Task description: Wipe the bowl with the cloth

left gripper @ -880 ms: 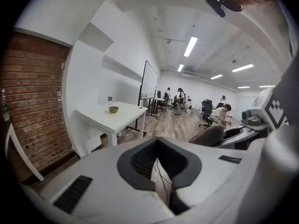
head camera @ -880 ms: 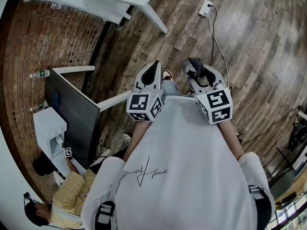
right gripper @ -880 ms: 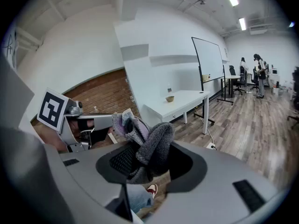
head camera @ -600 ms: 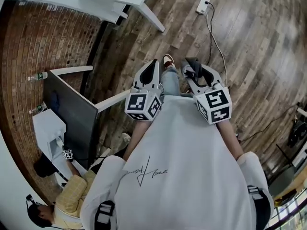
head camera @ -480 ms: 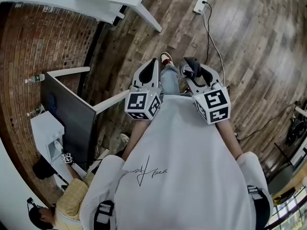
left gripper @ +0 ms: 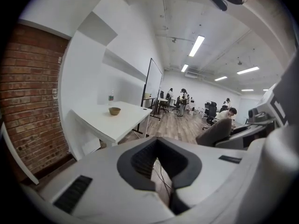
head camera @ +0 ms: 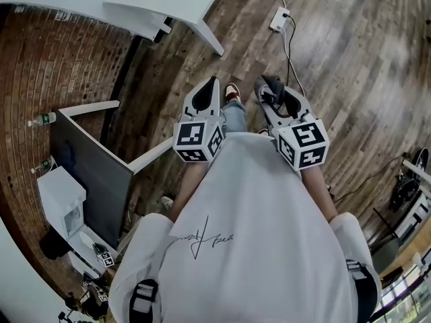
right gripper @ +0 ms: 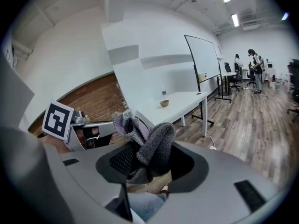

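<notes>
While the person stands well away from the long white table (left gripper: 105, 125), the left gripper (head camera: 206, 94) is closed on nothing. The small tan round bowl (left gripper: 114, 110) sits on that table, not yet reached. The right gripper (head camera: 281, 103), equally far from the table, pinches a bunched grey fleecy cloth (right gripper: 152, 143). The loosely bunched cloth could slip free on the way over. A light, unsteadied bowl might skid across the table when wiped.
</notes>
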`<state>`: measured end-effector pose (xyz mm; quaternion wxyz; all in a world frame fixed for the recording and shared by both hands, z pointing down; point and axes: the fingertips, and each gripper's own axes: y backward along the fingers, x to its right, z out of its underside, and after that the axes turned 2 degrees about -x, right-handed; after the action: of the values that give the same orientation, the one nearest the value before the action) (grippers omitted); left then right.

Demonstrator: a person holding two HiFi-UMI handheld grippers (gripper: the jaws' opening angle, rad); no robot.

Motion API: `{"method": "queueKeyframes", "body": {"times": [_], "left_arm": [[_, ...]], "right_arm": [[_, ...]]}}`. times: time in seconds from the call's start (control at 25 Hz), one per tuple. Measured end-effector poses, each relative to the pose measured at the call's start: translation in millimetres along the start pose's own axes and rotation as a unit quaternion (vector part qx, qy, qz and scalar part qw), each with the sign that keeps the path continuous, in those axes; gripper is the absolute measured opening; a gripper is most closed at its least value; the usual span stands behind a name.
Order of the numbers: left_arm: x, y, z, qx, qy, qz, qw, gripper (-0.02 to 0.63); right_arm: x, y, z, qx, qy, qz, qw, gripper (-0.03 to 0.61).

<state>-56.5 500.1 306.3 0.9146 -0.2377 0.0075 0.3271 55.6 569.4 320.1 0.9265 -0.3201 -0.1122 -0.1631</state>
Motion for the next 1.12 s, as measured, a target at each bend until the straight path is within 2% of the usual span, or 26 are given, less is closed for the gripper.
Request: {"method": "queueKeyframes", "body": {"times": [0.4,0.6,0.92,1.12], "left_arm": [[-75,-36,-42,-0.004,0.012,0.008,0.9999,-0.006],[-103,-54,-68,0.015,0.007,0.022,0.9996,-0.006],[-137,-75,-82,0.018,0.012,0.04,0.999,-0.006],[-157,-82,-88,0.016,0.006,0.047,0.9987,-0.006]], "right_arm": [[-17,-73,-58,0.001,0.02,-0.013,1.0,0.181],[-15,-102,-88,0.009,0.015,-0.001,1.0,0.181],[-7,-139,-122,0.017,0.001,0.012,1.0,0.181],[-5,-164,-138,0.014,0.008,0.015,1.0,0.181]]}}
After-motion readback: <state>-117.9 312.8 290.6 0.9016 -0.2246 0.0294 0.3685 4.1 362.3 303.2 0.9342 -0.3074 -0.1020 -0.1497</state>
